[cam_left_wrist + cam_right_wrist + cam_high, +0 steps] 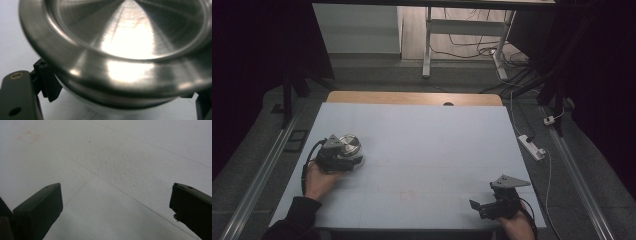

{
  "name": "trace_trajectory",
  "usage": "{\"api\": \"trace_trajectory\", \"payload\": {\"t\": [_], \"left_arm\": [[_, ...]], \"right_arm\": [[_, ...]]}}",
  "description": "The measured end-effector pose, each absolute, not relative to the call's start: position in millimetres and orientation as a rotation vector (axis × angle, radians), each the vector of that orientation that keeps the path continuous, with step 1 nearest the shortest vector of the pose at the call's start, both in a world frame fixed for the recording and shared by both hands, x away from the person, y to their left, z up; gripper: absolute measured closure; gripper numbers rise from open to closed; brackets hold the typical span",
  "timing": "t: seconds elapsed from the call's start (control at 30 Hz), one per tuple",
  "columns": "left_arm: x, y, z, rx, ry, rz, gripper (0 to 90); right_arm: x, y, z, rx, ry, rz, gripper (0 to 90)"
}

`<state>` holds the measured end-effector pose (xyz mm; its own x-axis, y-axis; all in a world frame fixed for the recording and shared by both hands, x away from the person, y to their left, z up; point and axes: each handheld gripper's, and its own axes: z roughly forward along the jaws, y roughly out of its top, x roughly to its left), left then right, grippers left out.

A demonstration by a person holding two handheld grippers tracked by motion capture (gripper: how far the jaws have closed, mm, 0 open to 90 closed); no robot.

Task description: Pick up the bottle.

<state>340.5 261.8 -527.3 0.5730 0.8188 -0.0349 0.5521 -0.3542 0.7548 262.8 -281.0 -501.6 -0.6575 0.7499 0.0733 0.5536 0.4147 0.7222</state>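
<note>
High view: a shiny metal bowl (349, 146) is seen on the left part of the white bench (422, 150), directly at the tip of the left hand-held gripper (343, 156), which is held by the person's left hand (319, 180). In the left gripper view the bowl's (125, 50) wide rim is seen from very close, above and between the black jaws, which are pressed in against its sides below the rim; the bowl is thus pinched by that hand-held gripper. The right hand-held gripper (479, 206) is seen near the bench's near right corner, well apart from the bowl. In the right gripper view its jaws are spread wide over bare bench surface (112, 170), with nothing between them.
</note>
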Motion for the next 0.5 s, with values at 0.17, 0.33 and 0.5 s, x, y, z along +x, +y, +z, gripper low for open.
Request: {"api": "trace_trajectory", "payload": {"t": [0.17,0.33,0.5], "left_arm": [[340.0,262.0,-528.3,2.05,1.085,0.461,15.1],[340.4,261.2,-526.9,2.059,1.098,0.457,15.2],[340.3,259.9,-525.9,2.058,1.113,0.455,15.3]], "right_arm": [[262.8,-280.7,-501.6,1.14,2.412,1.079,0.0],[262.8,-280.7,-501.6,1.139,2.412,1.08,0.0],[262.6,-280.8,-501.6,1.138,2.41,1.082,0.0]]}}
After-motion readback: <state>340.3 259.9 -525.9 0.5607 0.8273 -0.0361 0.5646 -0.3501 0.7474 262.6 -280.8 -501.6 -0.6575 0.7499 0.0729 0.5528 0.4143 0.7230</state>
